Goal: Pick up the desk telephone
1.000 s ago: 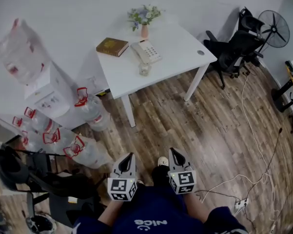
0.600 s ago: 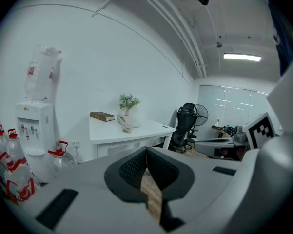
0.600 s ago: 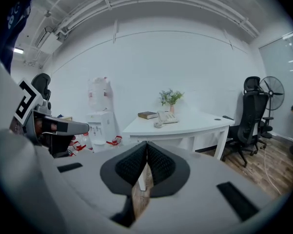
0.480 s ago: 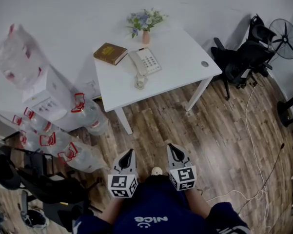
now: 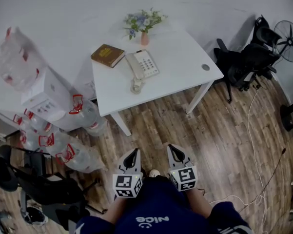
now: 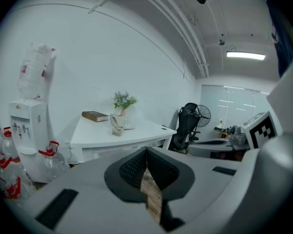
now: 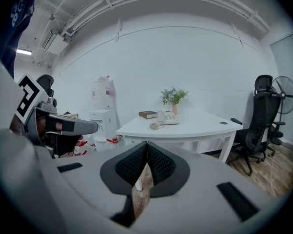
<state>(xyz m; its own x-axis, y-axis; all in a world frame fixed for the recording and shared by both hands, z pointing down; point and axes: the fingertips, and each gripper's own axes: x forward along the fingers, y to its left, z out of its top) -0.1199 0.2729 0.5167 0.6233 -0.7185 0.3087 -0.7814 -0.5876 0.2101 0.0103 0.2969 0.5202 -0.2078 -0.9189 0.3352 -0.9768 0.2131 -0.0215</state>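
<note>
left hand-held gripper [image 5: 133, 152] and right hand-held gripper [image 5: 172, 148] sit at lower centre, jaws closed on nothing. desk telephone [image 5: 143, 65] lies at upper centre on the white surface [image 5: 180, 62], well apart from both. a one-sided grab could tip it, and its coiled cord [image 5: 135, 86] might snag.

Head view looks steeply down, well back from the white rectangular table [image 5: 180, 62]; both gripper views face it low and nearly level, sharing its whole top.
</note>
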